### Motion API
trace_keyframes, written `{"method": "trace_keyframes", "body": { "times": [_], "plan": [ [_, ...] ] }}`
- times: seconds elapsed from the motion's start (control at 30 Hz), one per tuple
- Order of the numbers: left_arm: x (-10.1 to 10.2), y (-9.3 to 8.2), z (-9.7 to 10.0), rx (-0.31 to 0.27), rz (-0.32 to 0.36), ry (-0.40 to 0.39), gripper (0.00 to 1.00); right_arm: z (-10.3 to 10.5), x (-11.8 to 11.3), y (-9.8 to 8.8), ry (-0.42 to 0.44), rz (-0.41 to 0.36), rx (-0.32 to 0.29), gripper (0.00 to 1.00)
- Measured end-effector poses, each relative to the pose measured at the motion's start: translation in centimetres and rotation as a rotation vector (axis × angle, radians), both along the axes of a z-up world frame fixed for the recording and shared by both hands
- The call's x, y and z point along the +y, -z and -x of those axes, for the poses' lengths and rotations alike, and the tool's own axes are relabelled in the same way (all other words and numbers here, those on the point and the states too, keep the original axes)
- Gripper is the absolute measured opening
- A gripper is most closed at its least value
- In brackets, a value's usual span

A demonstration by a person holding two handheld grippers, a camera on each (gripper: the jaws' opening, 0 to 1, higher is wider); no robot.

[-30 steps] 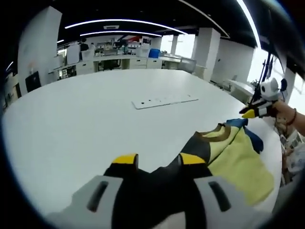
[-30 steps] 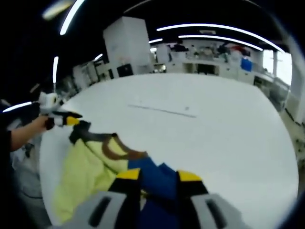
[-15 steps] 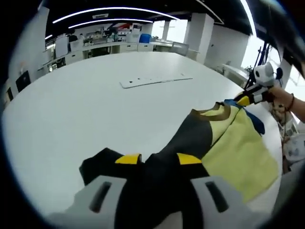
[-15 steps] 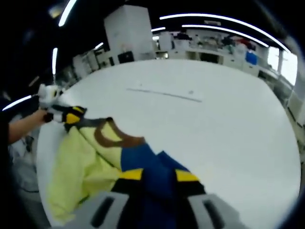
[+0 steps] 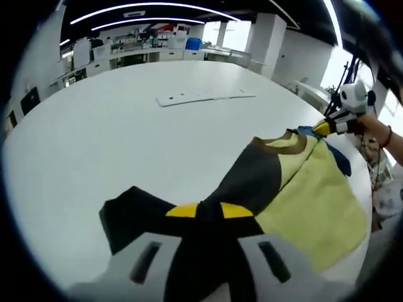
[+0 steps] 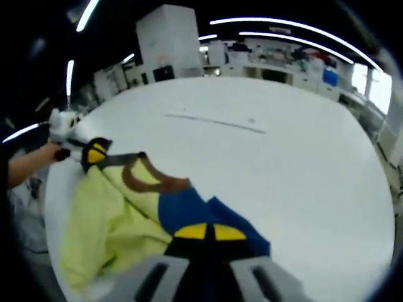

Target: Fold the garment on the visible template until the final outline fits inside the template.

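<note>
- Yellow, black and blue cloth garment with a brown collar lies spread near the edge of the round white table.
- Left gripper: yellow-tipped jaws pressed together on the black sleeve.
- Right gripper: jaws pinched on the blue sleeve, collar just beyond.
- Flat white strip with holes lies well beyond the fingertips.
- Behind: open lab, benches, ceiling light strips.

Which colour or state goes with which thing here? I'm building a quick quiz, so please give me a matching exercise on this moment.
Things:
1. left gripper
2. right gripper
3. shirt body
4. collar

Matches:
a. brown
b. shut on the blue sleeve
c. yellow-green
d. shut on the black sleeve

Pairs: 1-d, 2-b, 3-c, 4-a
</note>
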State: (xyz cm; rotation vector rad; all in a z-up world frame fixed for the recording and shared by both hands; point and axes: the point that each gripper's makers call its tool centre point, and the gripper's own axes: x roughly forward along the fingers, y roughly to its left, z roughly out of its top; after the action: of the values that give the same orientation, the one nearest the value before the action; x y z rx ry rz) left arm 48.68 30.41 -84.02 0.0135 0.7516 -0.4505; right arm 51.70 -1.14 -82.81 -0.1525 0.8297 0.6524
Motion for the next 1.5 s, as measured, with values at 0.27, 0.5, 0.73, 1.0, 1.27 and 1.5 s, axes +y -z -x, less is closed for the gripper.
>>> {"method": "trace_keyframes", "body": {
  "times": [0.27, 0.5, 0.73, 1.0, 1.27, 1.5],
  "plan": [
    [-0.5, -1.1, 0.2, -0.053, -0.07, 0.055, 0.0, -0.1, 0.0, -1.3, -0.023, 0.007, -0.059, 0.0],
    [-0.5, -3.7, -0.1, -0.122, -0.05, 0.039, 0.0, -0.5, 0.0, -3.0, -0.007, -0.012, -0.103, 0.0],
    [-0.6, -6.4, -1.6, -0.229, -0.058, 0.009, 0.0, -1.8, -0.3, -4.9, 0.046, -0.052, -0.148, 0.0],
    [0.4, -8.7, -4.3, -0.303, 0.046, -0.089, 0.0, -4.5, -0.1, -6.5, 0.081, -0.076, -0.221, 0.0],
    [1.7, -7.0, -6.5, -0.285, 0.076, -0.186, 0.0, -7.7, 0.8, -6.0, 0.182, -0.151, -0.214, 0.0],
    [2.0, -5.7, -7.4, -0.287, 0.056, -0.222, 0.0, -10.2, 1.5, -5.3, 0.221, -0.152, -0.24, 0.0]
  ]
}}
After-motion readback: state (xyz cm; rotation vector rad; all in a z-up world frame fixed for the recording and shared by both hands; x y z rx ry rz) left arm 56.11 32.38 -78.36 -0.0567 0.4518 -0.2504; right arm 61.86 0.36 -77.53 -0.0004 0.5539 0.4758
